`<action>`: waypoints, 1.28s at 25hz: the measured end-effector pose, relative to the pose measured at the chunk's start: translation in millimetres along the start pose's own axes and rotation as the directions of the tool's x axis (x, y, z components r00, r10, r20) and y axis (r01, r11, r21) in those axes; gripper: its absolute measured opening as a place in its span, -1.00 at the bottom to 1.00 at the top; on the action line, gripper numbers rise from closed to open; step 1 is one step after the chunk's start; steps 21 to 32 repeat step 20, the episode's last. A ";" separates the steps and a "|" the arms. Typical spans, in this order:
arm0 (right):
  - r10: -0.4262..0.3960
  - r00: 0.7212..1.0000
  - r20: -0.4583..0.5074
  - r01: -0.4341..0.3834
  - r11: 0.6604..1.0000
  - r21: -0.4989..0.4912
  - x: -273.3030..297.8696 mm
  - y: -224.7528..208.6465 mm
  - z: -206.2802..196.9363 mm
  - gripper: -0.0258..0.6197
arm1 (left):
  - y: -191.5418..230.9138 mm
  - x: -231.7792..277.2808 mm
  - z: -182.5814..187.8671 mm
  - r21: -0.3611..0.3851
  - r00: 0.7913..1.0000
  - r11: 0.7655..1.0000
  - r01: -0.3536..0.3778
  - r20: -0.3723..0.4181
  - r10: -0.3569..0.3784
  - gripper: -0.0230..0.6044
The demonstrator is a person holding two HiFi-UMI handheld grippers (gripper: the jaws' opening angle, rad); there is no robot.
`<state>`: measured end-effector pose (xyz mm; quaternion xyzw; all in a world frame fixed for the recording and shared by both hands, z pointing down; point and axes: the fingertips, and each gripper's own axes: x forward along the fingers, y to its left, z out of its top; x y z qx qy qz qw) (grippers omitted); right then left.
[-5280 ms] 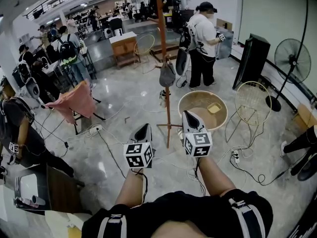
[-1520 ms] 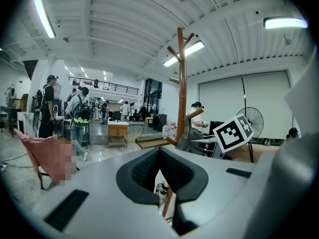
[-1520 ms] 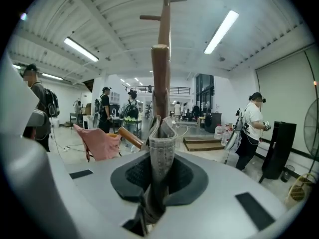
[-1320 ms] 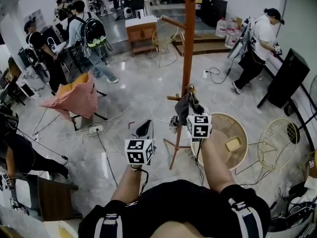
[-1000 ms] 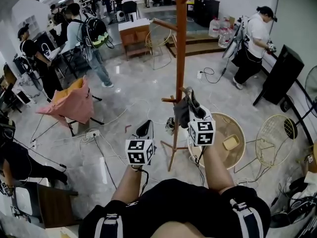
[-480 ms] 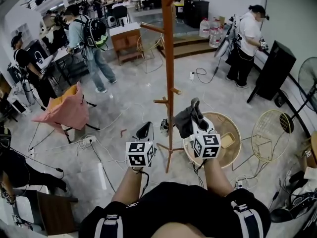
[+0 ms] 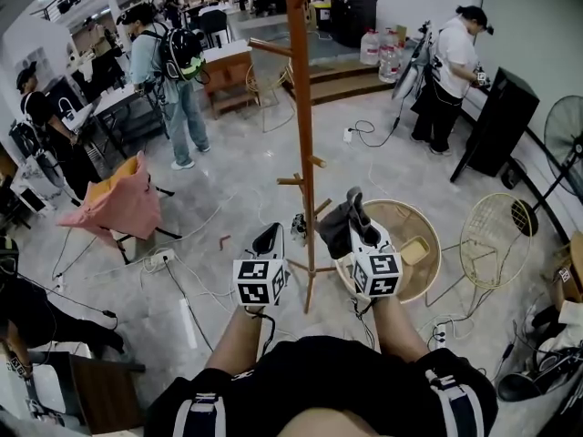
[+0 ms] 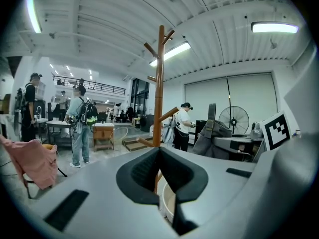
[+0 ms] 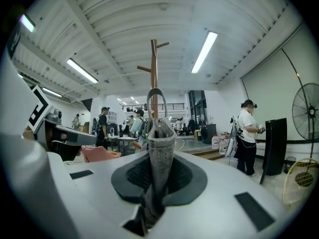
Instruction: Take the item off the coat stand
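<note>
The tall wooden coat stand rises from the floor straight ahead, and its lower pegs are bare. My right gripper is just right of the pole, shut on a dark grey fabric bag that hangs clear of the stand. In the right gripper view the bag's grey strap is pinched between the jaws of the gripper, with the stand behind it. My left gripper is left of the pole, shut and holding nothing. In its own view, the left gripper faces the stand.
A round tan basket with a yellow item stands right of the stand's base. A wire chair is further right. A pink cloth drapes a chair at the left. Cables cross the floor. A person with a backpack and another person stand behind.
The right gripper has drawn the grey bag off the lower peg and moved it right, away from the pole. The left gripper has stayed in place.
</note>
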<state>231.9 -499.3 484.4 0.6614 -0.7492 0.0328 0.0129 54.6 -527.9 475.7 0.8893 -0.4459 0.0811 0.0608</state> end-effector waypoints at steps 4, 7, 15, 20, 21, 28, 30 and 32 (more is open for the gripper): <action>0.000 1.000 -0.001 0.000 1.000 0.001 -1.9 -0.4 0.5 -0.76 | -1.8 -0.4 1.2 0.000 1.000 1.000 0.002 0.003 -0.002 -0.87; 0.004 1.000 -0.003 -0.004 1.000 0.007 -1.9 -0.7 -0.8 -0.76 | -2.4 -0.4 0.0 -0.001 1.000 1.000 0.000 0.003 0.000 -0.87; 0.010 1.000 0.004 -0.010 1.000 0.002 -1.3 2.7 -0.9 -0.76 | -2.1 -2.4 -3.0 0.004 1.000 1.000 0.000 0.004 0.000 -0.87; 0.014 1.000 0.006 -0.014 1.000 -0.001 1.2 5.4 1.4 -0.76 | 1.2 -3.9 -2.8 0.002 1.000 1.000 -0.005 0.004 0.005 -0.87; 0.014 1.000 0.006 -0.014 1.000 -0.001 1.2 5.4 1.4 -0.76 | 1.2 -3.9 -2.8 0.002 1.000 1.000 -0.005 0.004 0.005 -0.87; 0.014 1.000 0.006 -0.014 1.000 -0.001 1.2 5.4 1.4 -0.76 | 1.2 -3.9 -2.8 0.002 1.000 1.000 -0.005 0.004 0.005 -0.87; 0.014 1.000 0.006 -0.014 1.000 -0.001 1.2 5.4 1.4 -0.76 | 1.2 -3.9 -2.8 0.002 1.000 1.000 -0.005 0.004 0.005 -0.87; 0.014 1.000 0.006 -0.014 1.000 -0.001 1.2 5.4 1.4 -0.76 | 1.2 -3.9 -2.8 0.002 1.000 1.000 -0.005 0.004 0.005 -0.87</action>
